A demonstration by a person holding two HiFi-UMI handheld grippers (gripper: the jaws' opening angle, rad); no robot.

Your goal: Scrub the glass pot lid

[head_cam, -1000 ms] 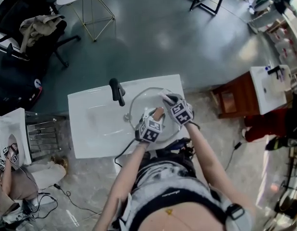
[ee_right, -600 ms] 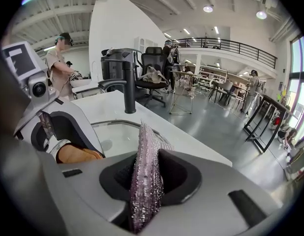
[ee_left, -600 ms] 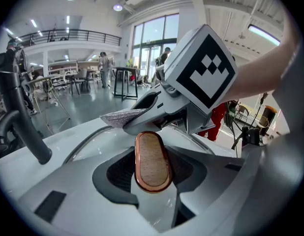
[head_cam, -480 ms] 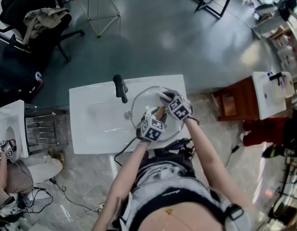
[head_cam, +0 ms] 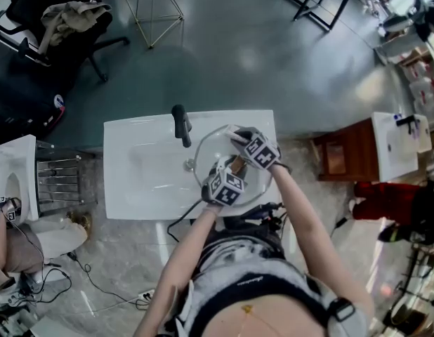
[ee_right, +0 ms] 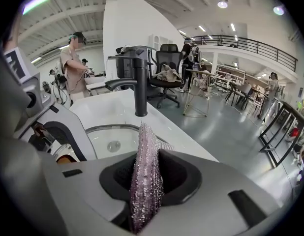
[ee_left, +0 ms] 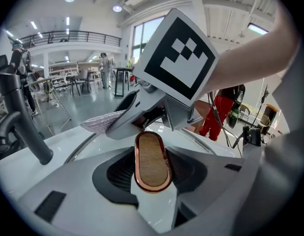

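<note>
Kept lid knob (ee_left: 152, 156) clamped in left gripper (ee_left: 151, 173); nudged scourer (ee_right: 144, 166), pinched by right gripper (ee_right: 148, 191), seemingly slightly along glass lid (head_cam: 211, 148); mid-scrub.

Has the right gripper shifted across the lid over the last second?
Yes. In the head view the right gripper has slid slightly toward the faucet, away from the right edge of the sink.

- The glass pot lid (head_cam: 215, 144), at the centre of the head view, is clear, glossy glass with a thin metal rim.
- The lid knob (ee_left: 152, 162) has a grainy, wood-like matt face inside a shiny copper-coloured band.
- The scrub cloth (ee_right: 145, 178) is a rough, glittering silvery knit.
- The sink (head_cam: 143, 174) is smooth, glossy white.
- The faucet (ee_right: 140, 90) is matt black.
- The floor (head_cam: 259, 55), across the top, is polished grey.
</note>
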